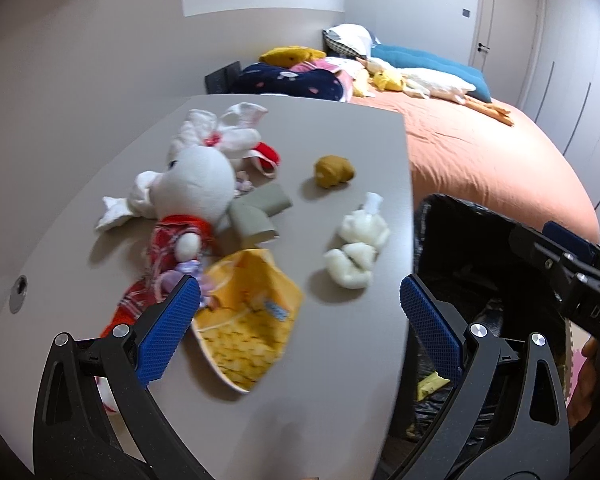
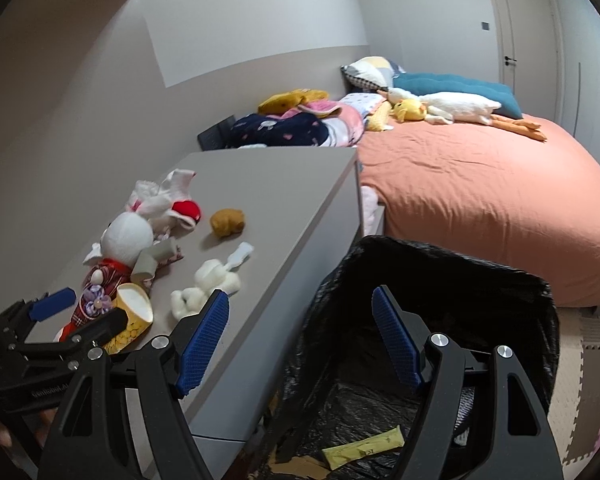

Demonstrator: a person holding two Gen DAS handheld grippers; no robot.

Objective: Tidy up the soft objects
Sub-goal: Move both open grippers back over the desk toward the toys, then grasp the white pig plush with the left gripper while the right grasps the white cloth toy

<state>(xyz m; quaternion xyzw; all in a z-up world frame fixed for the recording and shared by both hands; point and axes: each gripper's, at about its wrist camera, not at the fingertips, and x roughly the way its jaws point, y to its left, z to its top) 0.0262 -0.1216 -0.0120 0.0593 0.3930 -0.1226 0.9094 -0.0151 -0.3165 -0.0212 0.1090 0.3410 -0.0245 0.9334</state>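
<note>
Right now both grippers hang over the near end of a grey rectangular table (image 1: 340,360) with nothing between their blue ribbed pads.

Seen from its own camera, the left gripper (image 1: 300,300) stands wide apart and empty, pointing down at the tabletop; its left pad overlaps a crumpled yellow snack bag (image 1: 248,320) in the view, though whether they touch cannot be told. Behind that bag lies a white plush rabbit in a red plaid dress (image 1: 196,192), on its back with its ears toward the far edge. Two grey cardboard tubes (image 1: 256,216) lie just beside the rabbit's head. A small white fluffy toy (image 1: 356,248) lies near the table's right edge, and a small brown plush lump (image 1: 334,171) sits farther back, well apart from it. A red and white cloth piece (image 1: 266,156) lies beside the rabbit's ears.

The right gripper (image 2: 300,332) is likewise spread wide and holds nothing; its left finger is over the table edge and its right finger over a bin lined with a black plastic bag (image 2: 500,280), which stands just beside the table. A yellow wrapper (image 2: 364,448) lies at the bottom of the bin.

Beyond the table, a bed with an orange sheet (image 2: 480,192) carries a long white goose plush (image 2: 456,106), a yellow duck plush (image 2: 410,110), a teal cushion (image 2: 452,84) and folded blankets (image 2: 296,124).
</note>
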